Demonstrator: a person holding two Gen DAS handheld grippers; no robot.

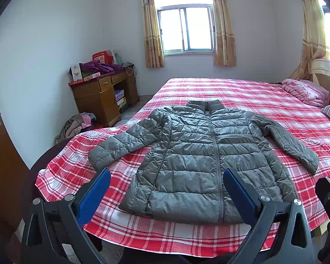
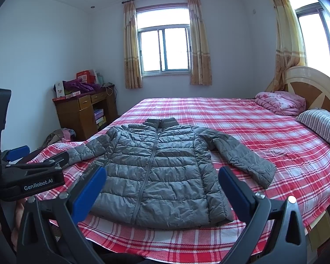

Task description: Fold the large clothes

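L gripper wide open, nothing held, hovering off the bed's near edge. R gripper same: jaws spread, empty, beside it. Grey puffer jacket lies flat on red plaid bed, zipped, front up, hem at near edge, collar toward the window; both sleeves out to the sides. Pink quilt & striped pillow at headboard end. Wooden desk off far left corner.
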